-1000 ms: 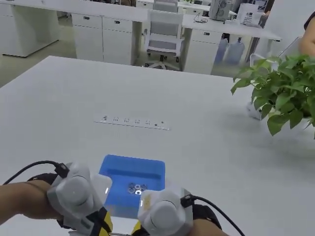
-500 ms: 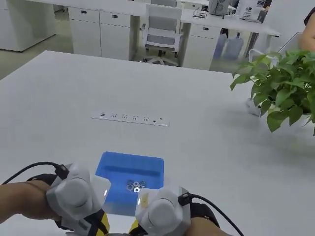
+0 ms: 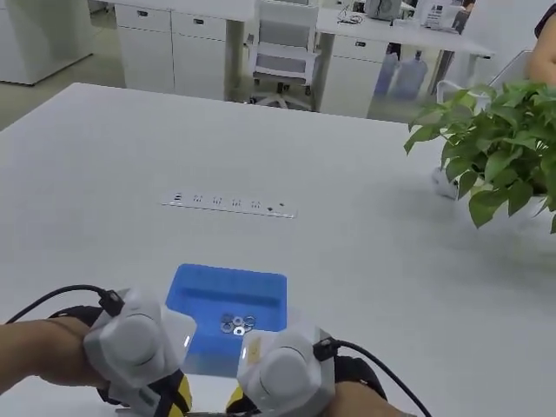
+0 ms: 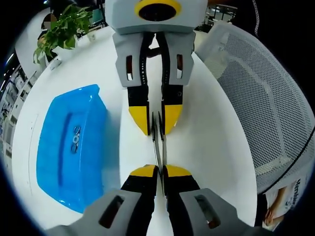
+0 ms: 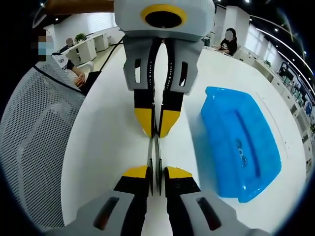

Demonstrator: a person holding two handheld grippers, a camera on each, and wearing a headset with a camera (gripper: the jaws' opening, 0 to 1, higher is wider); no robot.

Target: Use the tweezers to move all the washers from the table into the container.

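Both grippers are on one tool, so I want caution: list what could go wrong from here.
The thin metal tweezers are pinched from opposite ends by the left gripper and the right gripper; uneven pull may bend or drop them. The blue plastic container with small metal washers lies close beside; a swing could knock it.

Bright, even light; slight softness.
Diffuse overhead light fell on the white table [image 3: 365,261], and the blue container [image 4: 69,147] cast only a faint shadow. The head view blurred toward the far desks [image 3: 169,39]; both gripper views bowed heavily at their edges.
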